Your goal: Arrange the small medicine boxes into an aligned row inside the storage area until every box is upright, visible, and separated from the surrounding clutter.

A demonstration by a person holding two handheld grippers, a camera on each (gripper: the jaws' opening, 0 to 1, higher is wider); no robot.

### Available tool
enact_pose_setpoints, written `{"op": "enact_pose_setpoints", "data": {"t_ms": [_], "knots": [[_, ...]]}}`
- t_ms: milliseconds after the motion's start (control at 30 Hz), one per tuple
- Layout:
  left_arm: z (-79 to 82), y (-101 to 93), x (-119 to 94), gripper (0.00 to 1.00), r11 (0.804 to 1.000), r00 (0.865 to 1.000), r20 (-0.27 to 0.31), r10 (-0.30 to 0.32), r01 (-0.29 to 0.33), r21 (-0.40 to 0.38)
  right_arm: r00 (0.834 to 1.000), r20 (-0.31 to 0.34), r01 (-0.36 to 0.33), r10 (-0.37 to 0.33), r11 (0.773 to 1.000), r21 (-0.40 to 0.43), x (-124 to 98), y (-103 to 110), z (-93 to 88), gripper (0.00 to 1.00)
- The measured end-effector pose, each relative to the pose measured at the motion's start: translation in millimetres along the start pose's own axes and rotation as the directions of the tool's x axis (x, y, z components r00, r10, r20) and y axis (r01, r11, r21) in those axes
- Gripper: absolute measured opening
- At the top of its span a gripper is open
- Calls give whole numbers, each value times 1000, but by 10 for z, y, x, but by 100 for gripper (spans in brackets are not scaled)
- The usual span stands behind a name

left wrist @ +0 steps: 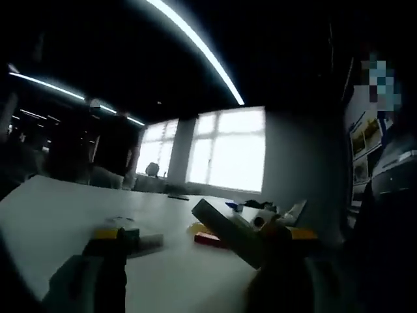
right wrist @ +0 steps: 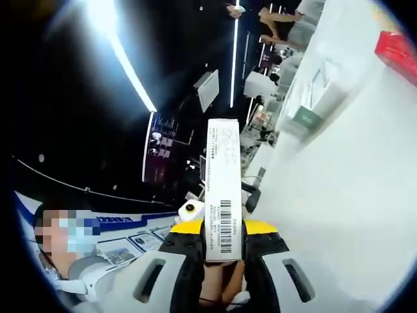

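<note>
Right tool [right wrist: 223,251] clamped on white box [right wrist: 223,176] — low grip, may tip. Left tool [left wrist: 195,244] clamped on grey box [left wrist: 229,229] — skewed, could slip onto desk [left wrist: 58,215].

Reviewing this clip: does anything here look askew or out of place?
Yes. The right gripper holds a long white barcoded carton lifted off the white table, while the left gripper holds a grey box tilted. A red box lies flat nearby.

A broad white table [left wrist: 58,222] stretches toward bright, paned windows [left wrist: 228,149] on the far wall. Long white ceiling light strips [left wrist: 195,45] curve overhead. Posters [left wrist: 363,140] hang on the right wall.
</note>
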State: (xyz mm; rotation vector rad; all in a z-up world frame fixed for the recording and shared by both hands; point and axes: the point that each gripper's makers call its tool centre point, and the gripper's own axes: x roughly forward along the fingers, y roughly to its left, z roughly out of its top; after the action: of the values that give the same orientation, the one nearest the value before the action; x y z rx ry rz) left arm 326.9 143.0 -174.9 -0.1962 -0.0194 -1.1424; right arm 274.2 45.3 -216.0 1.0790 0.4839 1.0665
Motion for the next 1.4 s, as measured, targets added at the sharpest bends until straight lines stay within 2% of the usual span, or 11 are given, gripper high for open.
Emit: {"op": "enact_pose_setpoints", "data": {"t_ms": [300,767,933,1133,1233,1333,1400], "knots": [[23,131,-122,100,998,999,-1,48,-48,37,1000,22,16,-16,1000,1,-54,-33,50,18],[-25,152,-303,100,994,996,-7,89,-88,60,999,31,25,-24,1000,-4,-112,-46,92,18],[-6,158,-342,100,993,995,-4,100,-100,67,998,41,41,-40,998,-37,-128,5,253,18],[-32,119,-370,100,989,993,-28,117,-114,96,997,23,70,-68,995,-77,-84,79,386,18],[-23,130,-374,99,991,991,-13,130,-129,42,999,15,47,-46,995,-83,-50,155,515,18],[-21,47,-369,99,993,994,-20,103,-102,61,999,-23,24,-25,998,-56,-16,225,618,18],[5,5,-379,99,988,995,-10,104,-102,113,996,-68,57,-57,998,-2,4,207,693,18]]}}
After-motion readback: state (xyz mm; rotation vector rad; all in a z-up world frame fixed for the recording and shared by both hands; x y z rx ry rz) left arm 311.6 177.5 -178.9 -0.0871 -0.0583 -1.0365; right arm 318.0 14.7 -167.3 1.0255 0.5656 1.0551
